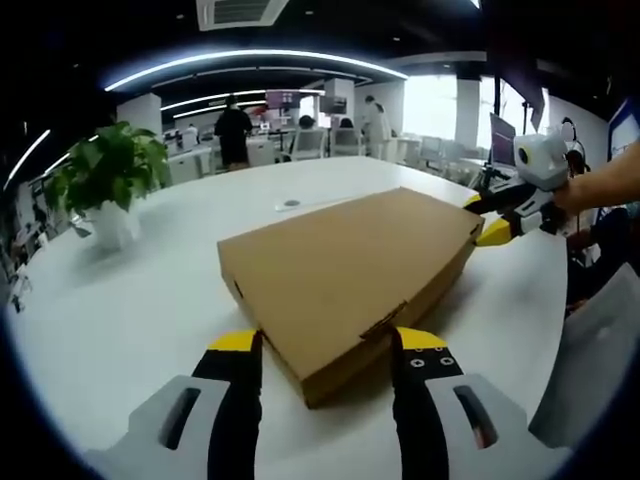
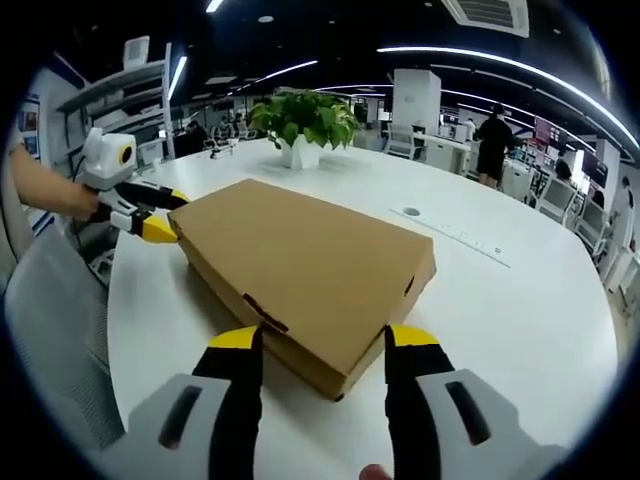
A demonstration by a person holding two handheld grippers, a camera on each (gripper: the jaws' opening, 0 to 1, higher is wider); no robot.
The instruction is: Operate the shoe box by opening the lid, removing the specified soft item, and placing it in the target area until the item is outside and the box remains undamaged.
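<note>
Cardboard shoe box (image 1: 350,275), lid not yet opened, is lying flat on the white worktop (image 1: 150,300), with left gripper (image 1: 325,345) and right gripper (image 2: 320,340) straddling opposite corners, jaws wide and gripping nothing; soft item presumably waiting inside.

A big white table (image 1: 150,300) holds the things. A flat brown shoe box (image 1: 350,270) lies on it with its lid shut, one corner close to the table's edge. A green plant in a white pot (image 1: 108,185) stands farther back. A small round cap (image 1: 291,204) sits in the tabletop behind the box
</note>
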